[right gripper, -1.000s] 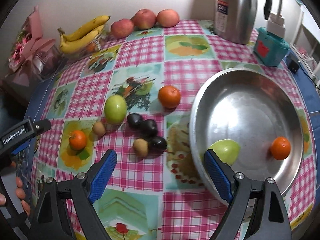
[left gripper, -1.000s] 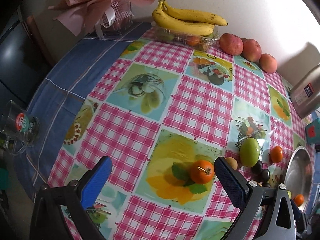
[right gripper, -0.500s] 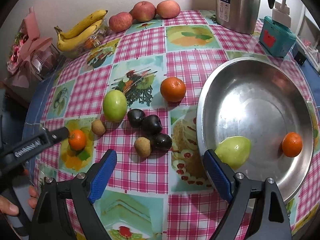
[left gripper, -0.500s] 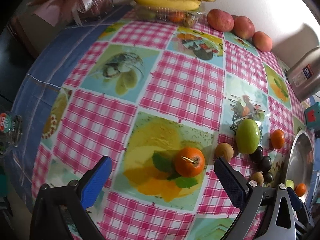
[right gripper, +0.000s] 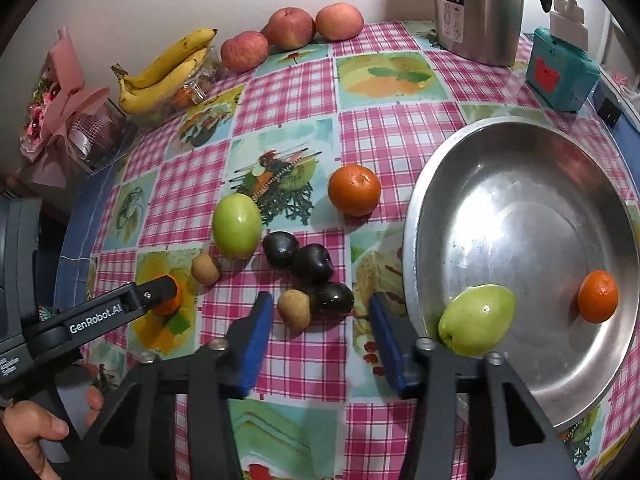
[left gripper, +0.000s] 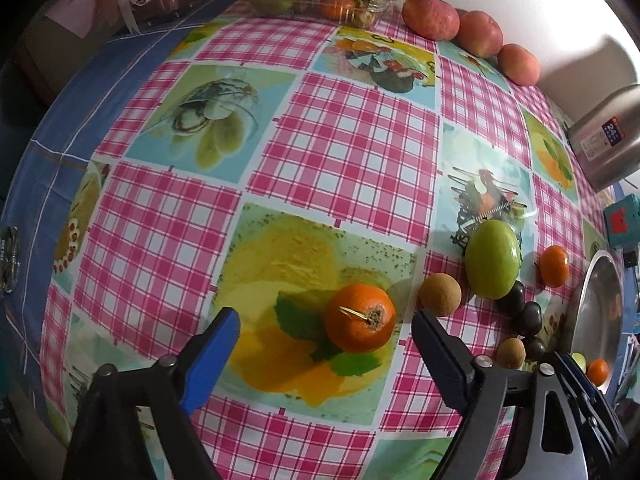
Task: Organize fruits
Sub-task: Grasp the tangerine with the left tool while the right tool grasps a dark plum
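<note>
Two grippers work the checked tablecloth (left gripper: 340,152). Left gripper (left gripper: 326,338): jaws have just been narrowing, pads not yet touching the stemmed tangerine (left gripper: 360,317) lying between them, nearer the right pad. Judged light, firm-skinned, round and prone to roll; grip across its widest girth, clear of the stem. Right gripper (right gripper: 320,328): jaws have just been closing, unclenched, with a small brown fruit (right gripper: 294,309) and a dark plum (right gripper: 334,298) just ahead. Further right, the steel bowl (right gripper: 520,152) holds a green fruit (right gripper: 476,320).

The basin (right gripper: 520,220) is dull scuffed metal, the kettle (right gripper: 480,8) brushed steel, the tablecloth (left gripper: 340,152) glossy plastic, the green fruit (right gripper: 236,226) smooth.
</note>
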`<state>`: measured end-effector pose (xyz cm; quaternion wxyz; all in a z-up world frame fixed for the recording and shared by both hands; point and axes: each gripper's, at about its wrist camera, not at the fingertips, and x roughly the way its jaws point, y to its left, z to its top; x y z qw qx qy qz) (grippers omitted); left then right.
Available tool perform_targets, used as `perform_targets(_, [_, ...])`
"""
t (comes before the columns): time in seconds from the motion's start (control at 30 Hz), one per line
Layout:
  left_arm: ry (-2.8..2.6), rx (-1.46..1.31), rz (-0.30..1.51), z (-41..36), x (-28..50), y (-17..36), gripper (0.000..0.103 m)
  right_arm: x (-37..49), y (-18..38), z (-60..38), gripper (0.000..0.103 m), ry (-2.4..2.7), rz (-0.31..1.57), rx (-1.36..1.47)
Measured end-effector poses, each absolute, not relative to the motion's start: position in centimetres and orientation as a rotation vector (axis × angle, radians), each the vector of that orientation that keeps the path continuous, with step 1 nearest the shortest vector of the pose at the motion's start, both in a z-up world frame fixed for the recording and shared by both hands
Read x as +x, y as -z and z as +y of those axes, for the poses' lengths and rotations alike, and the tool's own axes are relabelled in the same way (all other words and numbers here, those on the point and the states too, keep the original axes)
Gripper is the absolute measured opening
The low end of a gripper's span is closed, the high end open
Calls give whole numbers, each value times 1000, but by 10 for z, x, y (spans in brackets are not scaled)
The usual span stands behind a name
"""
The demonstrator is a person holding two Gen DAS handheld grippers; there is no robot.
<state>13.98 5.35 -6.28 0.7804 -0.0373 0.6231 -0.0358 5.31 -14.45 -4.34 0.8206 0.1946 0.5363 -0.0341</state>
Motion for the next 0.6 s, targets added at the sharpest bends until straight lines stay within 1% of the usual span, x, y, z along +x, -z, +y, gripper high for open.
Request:
perform_targets(0.07, [81, -82, 1351, 51, 139, 65, 89, 54, 46, -146, 44, 80, 1147, 424])
perform_targets(0.13, [82, -83, 1353, 50, 140, 65, 88, 54, 49, -149, 40, 86, 1153, 445])
perform_targets(0.23, [79, -81, 1357, 48, 141, 66, 79, 55, 53, -152, 35, 101, 1159, 462])
perform_targets(0.4, [80, -87, 1359, 50, 141, 68, 79, 59, 58, -152, 34, 100, 1161, 489])
perform_targets(0.47, [82, -89, 1356, 50, 142, 68, 73, 60, 59, -153, 34, 102, 1157, 505])
perform_targets(0.6, [84, -102, 1363, 51, 145, 67, 69, 61, 62, -154, 30, 101, 1161, 526])
